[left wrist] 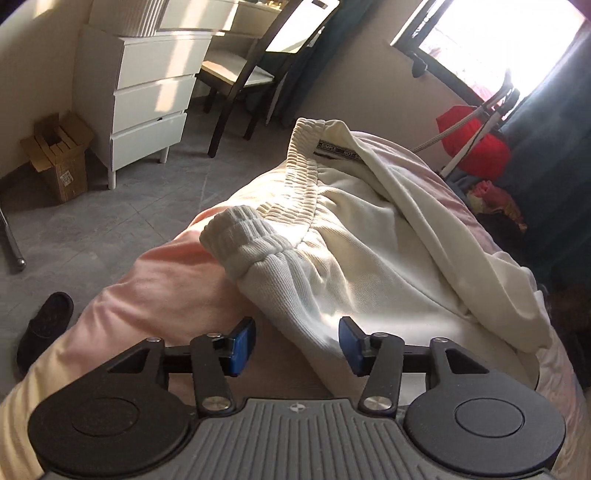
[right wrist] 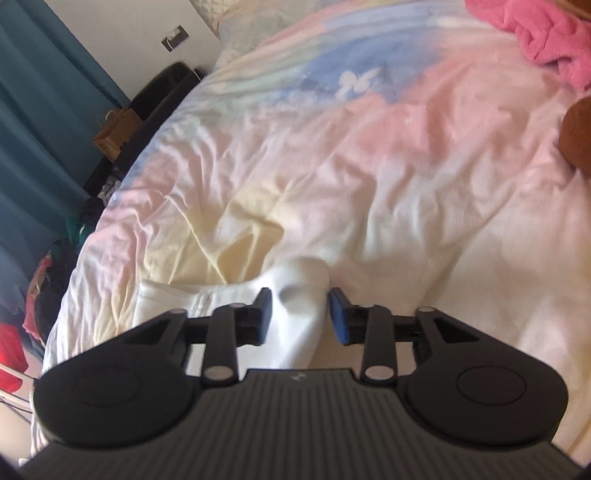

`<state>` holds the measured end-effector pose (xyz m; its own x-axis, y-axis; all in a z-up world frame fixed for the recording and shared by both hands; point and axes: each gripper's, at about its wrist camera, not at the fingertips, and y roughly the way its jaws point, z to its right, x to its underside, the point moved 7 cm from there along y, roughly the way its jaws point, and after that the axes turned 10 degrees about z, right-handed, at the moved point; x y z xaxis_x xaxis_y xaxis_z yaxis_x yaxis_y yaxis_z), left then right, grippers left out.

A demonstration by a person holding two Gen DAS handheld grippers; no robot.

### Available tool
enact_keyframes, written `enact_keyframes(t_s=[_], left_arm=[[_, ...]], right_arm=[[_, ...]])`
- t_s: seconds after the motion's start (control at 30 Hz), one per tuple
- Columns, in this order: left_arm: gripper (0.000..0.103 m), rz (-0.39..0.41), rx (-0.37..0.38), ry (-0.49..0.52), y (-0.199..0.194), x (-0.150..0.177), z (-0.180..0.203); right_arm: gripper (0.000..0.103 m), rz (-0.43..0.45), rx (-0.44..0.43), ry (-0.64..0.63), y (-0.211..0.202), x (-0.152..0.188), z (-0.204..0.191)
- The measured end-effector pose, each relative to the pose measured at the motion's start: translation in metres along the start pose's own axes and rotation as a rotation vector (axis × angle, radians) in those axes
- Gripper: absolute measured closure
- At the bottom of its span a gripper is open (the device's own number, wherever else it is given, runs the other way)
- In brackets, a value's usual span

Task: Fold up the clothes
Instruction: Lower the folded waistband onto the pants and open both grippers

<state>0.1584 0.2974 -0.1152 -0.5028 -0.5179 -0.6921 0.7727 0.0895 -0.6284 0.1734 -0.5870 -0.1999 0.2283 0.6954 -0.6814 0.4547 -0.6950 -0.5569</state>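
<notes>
Cream-white sweatpants point(left wrist: 369, 240) lie folded on the pastel bed sheet point(left wrist: 155, 288), with the elastic waistband point(left wrist: 303, 173) at the far end and a ribbed cuff point(left wrist: 240, 240) laid on top. My left gripper point(left wrist: 297, 347) hovers open just above the near edge of the pants, its blue pads point(left wrist: 243, 345) clear of the cloth. In the right wrist view a rounded white corner of the pants point(right wrist: 301, 284) sits between the blue pads of my right gripper point(right wrist: 300, 315). Its jaws stand apart on either side of the cloth and do not pinch it.
A white chest of drawers point(left wrist: 147, 92), a dark chair point(left wrist: 251, 66), a cardboard box point(left wrist: 59, 155) and a black slipper point(left wrist: 44, 325) stand on the grey floor. A pink towel point(right wrist: 546, 33) and a brown object point(right wrist: 580, 136) lie far right on the bed. Teal curtains point(right wrist: 37, 110) hang left.
</notes>
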Motion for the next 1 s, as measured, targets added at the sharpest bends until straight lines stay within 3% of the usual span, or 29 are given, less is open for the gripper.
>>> enact_keyframes(t_s=[0.03, 0.07, 0.13, 0.2, 0.43, 0.53, 0.63, 0.77, 0.93, 1.0], left_arm=[[0.037, 0.027, -0.021, 0.069, -0.009, -0.001, 0.006], [0.034, 0.075, -0.052, 0.126, -0.020, -0.003, 0.014], [0.020, 0.171, -0.110, 0.237, -0.044, -0.007, 0.031], [0.017, 0.252, -0.081, 0.288, -0.065, -0.009, 0.061], [0.012, 0.360, 0.069, 0.446, -0.080, 0.013, 0.208], [0.008, 0.349, 0.198, 0.443, -0.063, 0.044, 0.262], [0.008, 0.328, 0.312, 0.444, -0.038, 0.077, 0.295], [0.008, 0.265, 0.322, 0.483, -0.001, 0.119, 0.296], [0.009, 0.223, 0.303, 0.532, 0.026, 0.142, 0.297], [0.009, 0.238, 0.304, 0.551, 0.028, 0.147, 0.299]], right_arm=[[0.036, 0.051, -0.006, -0.033, -0.004, -0.006, -0.004], [0.029, 0.107, -0.013, -0.074, -0.008, -0.012, -0.009], [0.028, 0.167, -0.066, -0.154, -0.014, -0.017, -0.026], [0.028, 0.200, -0.139, -0.233, -0.017, -0.017, -0.046], [0.029, 0.204, -0.353, -0.504, -0.017, 0.028, -0.119], [0.030, 0.215, -0.383, -0.608, -0.006, 0.047, -0.144], [0.030, 0.158, -0.352, -0.584, 0.019, 0.057, -0.151], [0.030, 0.074, -0.310, -0.514, 0.054, 0.059, -0.155], [0.031, -0.009, -0.271, -0.513, 0.097, 0.063, -0.156], [0.039, -0.026, -0.271, -0.506, 0.103, 0.071, -0.151]])
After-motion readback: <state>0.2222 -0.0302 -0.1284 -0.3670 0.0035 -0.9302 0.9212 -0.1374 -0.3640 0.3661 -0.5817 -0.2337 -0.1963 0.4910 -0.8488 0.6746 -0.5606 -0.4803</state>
